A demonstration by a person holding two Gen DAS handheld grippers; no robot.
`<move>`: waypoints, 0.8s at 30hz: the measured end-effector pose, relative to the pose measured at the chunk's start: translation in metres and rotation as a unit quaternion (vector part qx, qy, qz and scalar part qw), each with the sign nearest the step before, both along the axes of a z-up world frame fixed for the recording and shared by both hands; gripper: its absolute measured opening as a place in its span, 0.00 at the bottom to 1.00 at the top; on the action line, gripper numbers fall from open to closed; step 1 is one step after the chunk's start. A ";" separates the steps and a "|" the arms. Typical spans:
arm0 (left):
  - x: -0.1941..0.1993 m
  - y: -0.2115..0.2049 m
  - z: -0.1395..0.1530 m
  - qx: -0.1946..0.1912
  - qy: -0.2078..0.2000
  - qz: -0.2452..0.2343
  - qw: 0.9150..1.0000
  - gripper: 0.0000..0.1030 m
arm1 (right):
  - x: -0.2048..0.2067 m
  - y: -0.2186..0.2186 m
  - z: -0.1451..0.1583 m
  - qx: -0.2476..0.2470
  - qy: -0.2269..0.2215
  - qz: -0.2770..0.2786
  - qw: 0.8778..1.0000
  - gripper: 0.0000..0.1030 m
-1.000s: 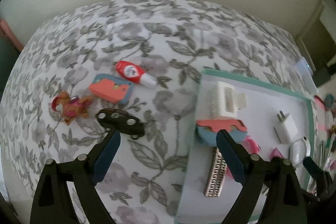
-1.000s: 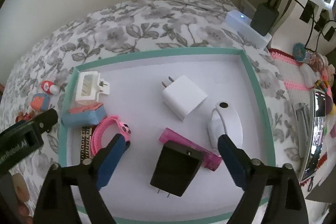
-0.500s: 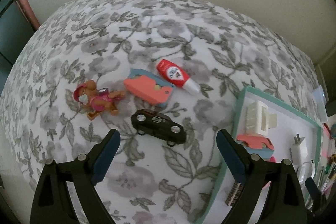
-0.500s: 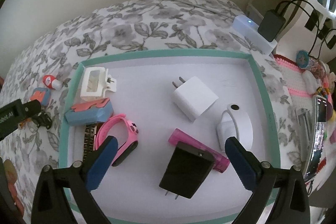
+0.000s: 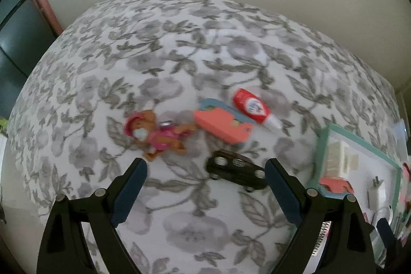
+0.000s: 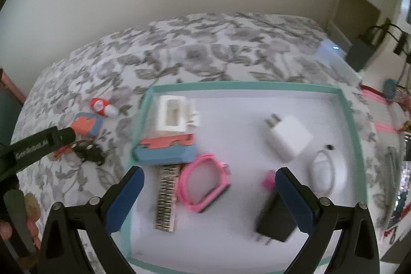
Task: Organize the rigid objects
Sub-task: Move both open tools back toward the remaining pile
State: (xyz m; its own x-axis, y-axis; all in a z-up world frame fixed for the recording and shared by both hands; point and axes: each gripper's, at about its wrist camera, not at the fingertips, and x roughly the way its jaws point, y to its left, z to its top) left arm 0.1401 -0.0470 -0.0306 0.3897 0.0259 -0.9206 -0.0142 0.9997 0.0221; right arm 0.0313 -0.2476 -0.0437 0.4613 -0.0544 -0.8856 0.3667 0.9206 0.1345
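Observation:
On the floral bedspread lie a black toy car (image 5: 237,172), a brown and pink toy figure (image 5: 156,136), a coral and blue piece (image 5: 222,123) and a red glue bottle (image 5: 253,108). My left gripper (image 5: 205,179) is open and empty, just short of the car and the figure. My right gripper (image 6: 209,186) is open and empty above the teal-rimmed tray (image 6: 244,86). The tray holds a white clip (image 6: 174,114), a coral and blue piece (image 6: 165,150), a pink watch (image 6: 203,182), a metal band (image 6: 167,197), a white charger (image 6: 289,138), a black charger (image 6: 276,217) and a white mouse-like item (image 6: 323,171).
The tray's left rim (image 5: 322,153) shows at the right of the left wrist view. A white device with a light (image 6: 334,53) and plugged black adapters (image 6: 364,50) stand at the far right. A cluttered pink mat (image 6: 385,107) lies right of the tray. A wall runs behind the bed.
My left gripper has swung left off the tray, so the car and toy figure now lie just ahead of it. The right gripper's view has shifted left over the tray.

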 end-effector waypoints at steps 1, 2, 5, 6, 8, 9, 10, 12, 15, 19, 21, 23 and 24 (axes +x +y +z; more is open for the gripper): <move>0.002 0.006 0.000 0.000 0.000 0.006 1.000 0.90 | 0.002 0.004 -0.001 0.002 0.001 0.005 1.000 1.00; 0.003 0.012 0.001 -0.001 0.000 0.012 1.000 0.91 | 0.005 0.010 -0.002 0.002 0.001 0.012 1.000 1.00; 0.006 0.026 0.003 -0.005 -0.002 0.025 1.000 0.90 | 0.011 0.020 -0.002 -0.003 0.001 0.025 1.000 1.00; 0.007 0.030 0.003 -0.005 -0.004 0.028 1.000 0.90 | 0.013 0.023 -0.003 -0.005 0.001 0.028 1.000 1.00; 0.010 0.037 0.003 -0.007 -0.004 0.035 0.999 0.90 | 0.016 0.029 -0.003 -0.006 0.000 0.034 0.999 1.00; 0.011 0.039 0.003 -0.009 -0.003 0.037 0.999 0.90 | 0.018 0.031 -0.003 -0.006 0.000 0.036 0.999 1.00; 0.012 0.043 0.003 -0.011 -0.003 0.040 0.999 0.90 | 0.019 0.034 -0.004 -0.007 0.001 0.039 0.999 1.00; 0.014 0.047 0.001 -0.013 -0.001 0.043 0.999 0.90 | 0.023 0.039 -0.006 -0.010 0.003 0.045 0.999 1.00; 0.017 0.052 0.000 -0.018 0.000 0.046 0.999 0.90 | 0.027 0.045 -0.007 -0.015 0.006 0.053 0.998 1.00; 0.019 0.059 0.004 -0.022 -0.006 0.046 0.999 0.90 | 0.033 0.053 -0.004 -0.008 0.002 0.064 0.998 1.00; 0.020 0.063 0.006 -0.022 -0.010 0.046 0.999 0.91 | 0.037 0.055 0.000 -0.008 -0.003 0.065 0.998 1.00; 0.022 0.068 0.007 -0.021 -0.013 0.047 0.999 0.91 | 0.042 0.058 0.003 -0.001 -0.010 0.065 0.998 1.00; 0.022 0.072 0.007 -0.020 -0.014 0.050 0.998 0.91 | 0.044 0.058 0.005 0.004 -0.013 0.064 0.998 1.00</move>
